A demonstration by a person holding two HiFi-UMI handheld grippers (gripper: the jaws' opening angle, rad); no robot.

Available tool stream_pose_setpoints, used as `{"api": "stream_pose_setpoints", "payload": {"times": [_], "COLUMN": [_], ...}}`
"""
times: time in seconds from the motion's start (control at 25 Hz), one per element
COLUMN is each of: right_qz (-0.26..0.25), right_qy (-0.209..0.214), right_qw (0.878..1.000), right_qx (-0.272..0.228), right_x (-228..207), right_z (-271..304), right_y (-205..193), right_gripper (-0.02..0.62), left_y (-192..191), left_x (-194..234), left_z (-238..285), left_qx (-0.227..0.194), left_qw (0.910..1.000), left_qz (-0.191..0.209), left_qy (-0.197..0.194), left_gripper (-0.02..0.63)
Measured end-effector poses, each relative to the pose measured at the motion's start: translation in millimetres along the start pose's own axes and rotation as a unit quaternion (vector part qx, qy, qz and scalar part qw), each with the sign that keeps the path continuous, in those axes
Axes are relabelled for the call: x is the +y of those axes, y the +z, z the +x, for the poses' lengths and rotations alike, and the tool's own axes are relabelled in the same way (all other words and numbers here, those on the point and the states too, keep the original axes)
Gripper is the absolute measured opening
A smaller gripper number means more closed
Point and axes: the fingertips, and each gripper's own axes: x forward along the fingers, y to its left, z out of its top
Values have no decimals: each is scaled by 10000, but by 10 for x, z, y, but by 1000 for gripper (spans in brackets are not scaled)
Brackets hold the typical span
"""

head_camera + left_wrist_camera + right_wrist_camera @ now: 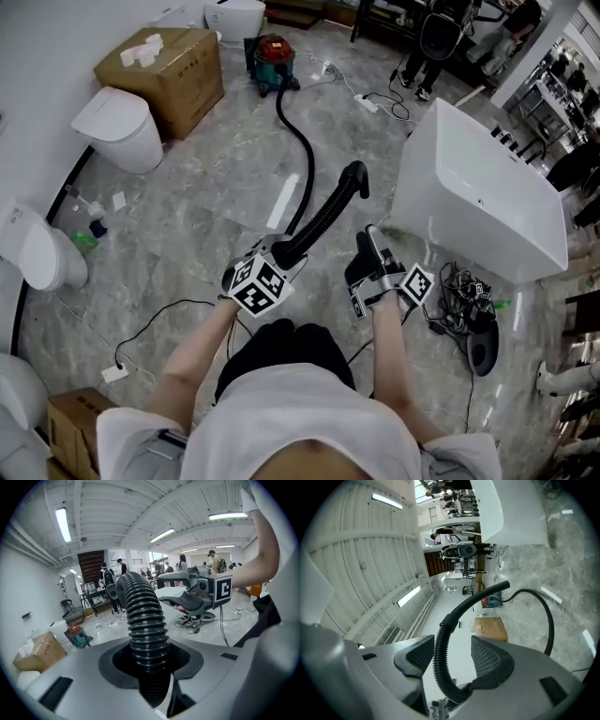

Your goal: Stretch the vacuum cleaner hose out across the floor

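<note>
low in the head view, l gripper [279, 255] is clenched on the black ribbed hose [323, 214]. its own view shows both jaws squeezed vs the ribs, w/ the hose sticking up & away from them. past the grip the ribbed part rises at a slant to a smooth curved end piece held up in the air. the rest of the hose curves over the grey marble floor [202, 192] back to the red/teal vacuum cleaner [273, 58] by the far wall. r gripper [368, 251] sits just right of the hose, jaws spread wide, gripping nothing. in its view the hose shows thru the gap btwn the pads [485, 660], neither pressing it. white bathtub [478, 178] on the right; cardboard box [173, 80] & toilet [117, 127] on the left.
</note>
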Motion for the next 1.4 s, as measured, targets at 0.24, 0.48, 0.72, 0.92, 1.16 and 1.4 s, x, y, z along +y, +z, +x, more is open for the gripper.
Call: {"api": "stream_pose_setpoints", "payload": {"times": [0.24,0.48,0.72,0.92,1.16,1.4], "right_qz": [-798,-2744,-2635,-2571,-2478,-2411], "right_qy": [-118,-807,-792,-855,-843,-961], "right_qw": [9962,9564,9606,9620,9651,9657], "right_qx": [326,587,395,343,96,-116], "right_x": [114,283,261,181,210,183], "right_z": [-152,-206,-319,-448,-674,-928], "right_y": [74,346,497,552,755,965], "right_gripper": [232,247,247,247,247,247], "left_y": [-77,-199,-385,-485,-467,-373], "left_x": [85,-178,-511,-717,-1056,-1847], "left_z": [14,174,348,491,732,889], "left_qx": [359,826,1158,1369,1455,1298], "left_qw": [9956,9788,9589,9477,9399,9118], "left_qz": [854,1870,2496,2659,2682,2690], "left_qy": [116,-158,-696,-1116,-1532,-2818], "left_gripper": [149,149,150,152,161,389]}}
